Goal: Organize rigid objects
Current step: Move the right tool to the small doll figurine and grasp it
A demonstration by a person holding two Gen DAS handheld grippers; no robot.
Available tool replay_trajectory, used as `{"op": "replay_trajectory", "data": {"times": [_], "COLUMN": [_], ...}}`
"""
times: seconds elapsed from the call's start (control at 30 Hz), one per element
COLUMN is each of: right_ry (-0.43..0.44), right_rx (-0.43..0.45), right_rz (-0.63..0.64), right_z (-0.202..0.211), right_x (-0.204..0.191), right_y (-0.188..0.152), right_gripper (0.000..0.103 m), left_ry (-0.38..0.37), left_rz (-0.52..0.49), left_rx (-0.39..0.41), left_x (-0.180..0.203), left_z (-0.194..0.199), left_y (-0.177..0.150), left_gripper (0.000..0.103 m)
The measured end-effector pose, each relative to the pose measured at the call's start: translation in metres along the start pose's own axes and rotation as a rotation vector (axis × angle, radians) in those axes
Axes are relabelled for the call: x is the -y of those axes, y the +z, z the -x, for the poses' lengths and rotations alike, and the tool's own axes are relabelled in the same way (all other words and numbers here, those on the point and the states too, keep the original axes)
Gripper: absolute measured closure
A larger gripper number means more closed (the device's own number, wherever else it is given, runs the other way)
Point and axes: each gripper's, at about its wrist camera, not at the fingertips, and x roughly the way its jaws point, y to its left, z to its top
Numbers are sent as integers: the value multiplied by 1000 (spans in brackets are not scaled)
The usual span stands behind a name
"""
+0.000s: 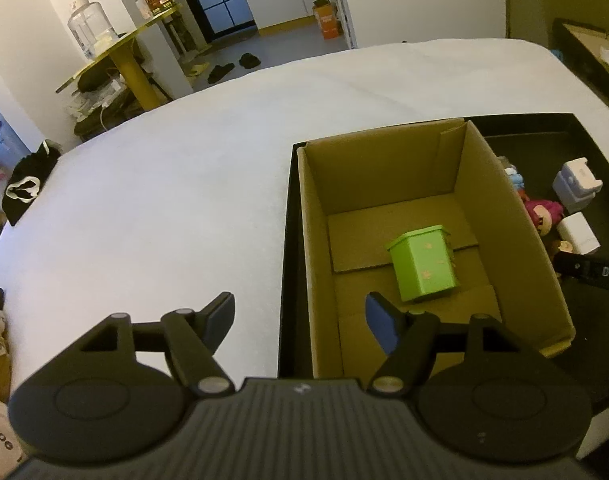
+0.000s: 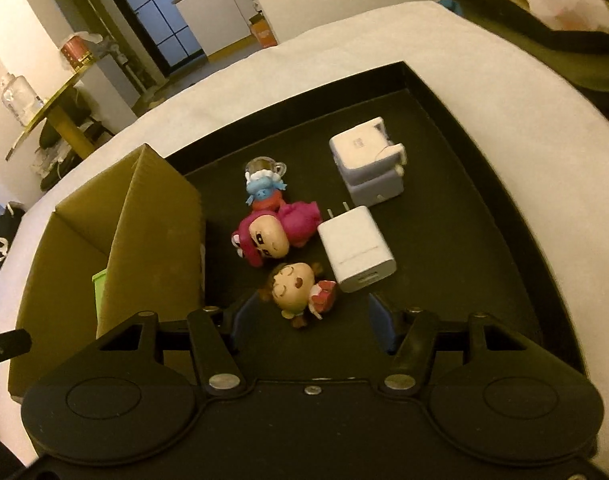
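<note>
- Now left gripper (image 1: 300, 320), jaws apart, is hovering beside the cardboard box (image 1: 516, 216), having nothing to hold.
- Right gripper (image 2: 308, 316), jaws apart, is straddling the doll (image 2: 294, 286) beside the box, likely to grasp it.

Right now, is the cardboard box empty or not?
Not empty. The cardboard box holds one green box on its floor.

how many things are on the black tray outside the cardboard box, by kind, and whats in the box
Toy figures: 3 (blue, pink, brown-haired)
White chargers: 2 (one with prongs, one blocky)
Clear cup: 1
Green box inside the cardboard box: 1
Total: 7
</note>
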Motion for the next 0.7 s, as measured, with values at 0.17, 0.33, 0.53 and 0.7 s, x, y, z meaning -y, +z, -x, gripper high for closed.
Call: {"op": "replay_trajectory", "data": {"times": [0.17,0.33,0.53,0.7], "right_ry": [10,22,2,-5], "right_rx": [9,-1,8,18], "right_rz": [-5,-5,39,34], "right_z": [-12,-18,-17,-10], "right_x": [-5,-8,-10,-6], "right_y": [2,2,-1,-3], "right_gripper": [38,38,52,57], "left_ry": [8,5,7,7], "left_rz": [-2,1,-19,-29], "left_rx": [7,1,5,14], "left_x": [3,6,12,14], "left_z": [-1,-6,-7,-4], "left_y": [6,9,8,7], "left_gripper": [32,32,32,32]}}
